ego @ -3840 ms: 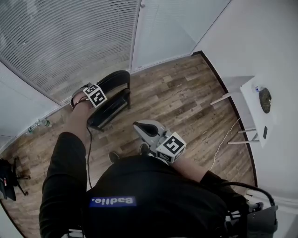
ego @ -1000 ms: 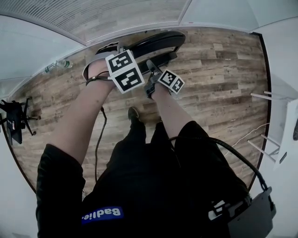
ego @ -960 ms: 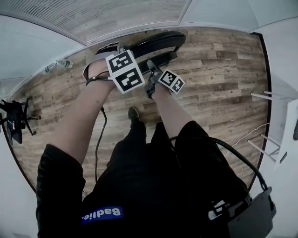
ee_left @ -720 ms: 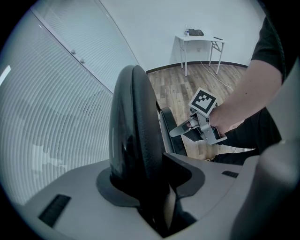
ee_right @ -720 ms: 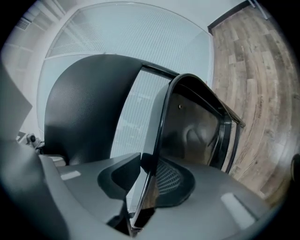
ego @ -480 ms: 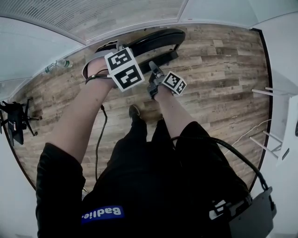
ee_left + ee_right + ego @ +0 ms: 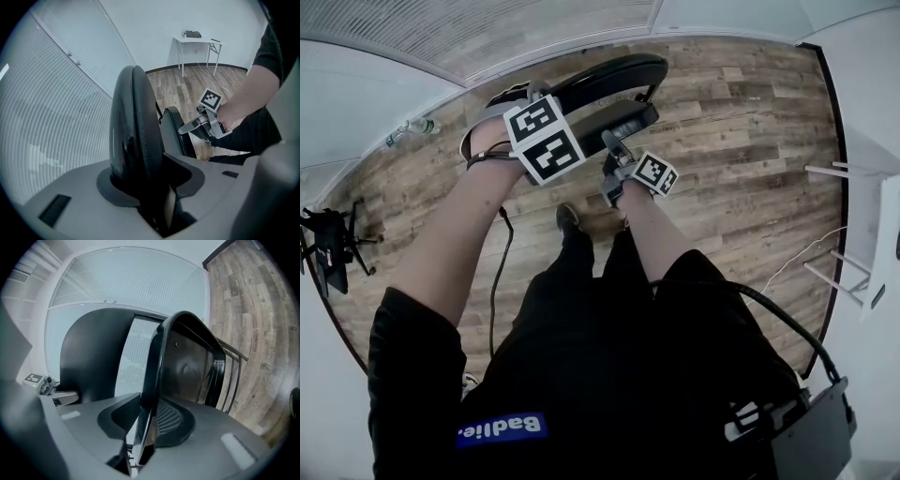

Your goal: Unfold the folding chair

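1. While the person stands over it, the black folding chair [image 7: 614, 80] rests on the brown wood-plank floor [image 7: 741, 122], close to the white slatted blinds [image 7: 56, 117].
2. Left hand-held gripper [image 7: 157, 197] pinches the top rim of the rounded black backrest [image 7: 133, 122]. The rim fills the gap between its jaws, with a pad on each face.
3. Right hand-held gripper [image 7: 140, 439] is clamped on the thin edge of the black seat panel [image 7: 187, 366]. The edge sits between the jaws with the pads against it.
4. Seat panel is tilted away from the backrest, and the blinds show through the gap in the right gripper view.
5. Dark metal frame tubes [image 7: 229, 380] run beside the seat's underside.
6. Both forearms reach forward side by side, with the grippers near each other but apart.
7. White counter on thin legs [image 7: 197, 42] stands well apart from the chair, by the far wall.
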A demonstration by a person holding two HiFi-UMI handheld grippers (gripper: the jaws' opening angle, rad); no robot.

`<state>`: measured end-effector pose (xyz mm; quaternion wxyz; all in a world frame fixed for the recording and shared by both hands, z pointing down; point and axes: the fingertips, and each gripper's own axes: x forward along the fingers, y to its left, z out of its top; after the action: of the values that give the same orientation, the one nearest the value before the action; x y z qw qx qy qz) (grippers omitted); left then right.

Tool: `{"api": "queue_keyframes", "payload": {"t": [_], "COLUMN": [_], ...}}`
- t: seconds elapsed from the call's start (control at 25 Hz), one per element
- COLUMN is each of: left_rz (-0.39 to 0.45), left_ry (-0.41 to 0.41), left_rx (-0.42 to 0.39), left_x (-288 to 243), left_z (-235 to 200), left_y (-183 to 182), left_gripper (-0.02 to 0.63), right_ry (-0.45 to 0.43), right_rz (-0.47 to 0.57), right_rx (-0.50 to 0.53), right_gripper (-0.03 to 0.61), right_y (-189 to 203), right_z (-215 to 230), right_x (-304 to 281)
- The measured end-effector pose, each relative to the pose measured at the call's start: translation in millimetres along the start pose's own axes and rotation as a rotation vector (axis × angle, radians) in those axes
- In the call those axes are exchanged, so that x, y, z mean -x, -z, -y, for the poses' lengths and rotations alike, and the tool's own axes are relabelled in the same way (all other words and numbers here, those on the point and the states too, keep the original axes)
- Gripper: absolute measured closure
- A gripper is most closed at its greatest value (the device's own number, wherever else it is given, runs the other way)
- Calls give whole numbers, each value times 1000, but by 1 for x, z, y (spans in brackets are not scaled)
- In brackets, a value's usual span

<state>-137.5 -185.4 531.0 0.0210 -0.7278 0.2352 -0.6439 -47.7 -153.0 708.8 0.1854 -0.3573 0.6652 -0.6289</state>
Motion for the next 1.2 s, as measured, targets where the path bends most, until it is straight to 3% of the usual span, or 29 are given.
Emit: {"api": "queue_keyframes", "payload": {"t": [0.52,0.8,0.92,1.2], "left_rz": [16,18,16,13], "left_ry": [58,95,115,129], "left_rx": [10,25,30,49], "left_x": [-1,-28,-25,-35], "left_z": [17,16,21,27], "left_y": [2,8,8,6], "left_gripper": [463,463,463,463], "right_ry": [-77,-94,-61,-143], "right_rz": [5,6,10,22], "right_rx": [-21,-28,-56,-38], "right_gripper": [486,471,468,463], "right_y": [19,27,36,38], "right_z": [23,63,81,101], "right_x": [47,78,103,125]}}
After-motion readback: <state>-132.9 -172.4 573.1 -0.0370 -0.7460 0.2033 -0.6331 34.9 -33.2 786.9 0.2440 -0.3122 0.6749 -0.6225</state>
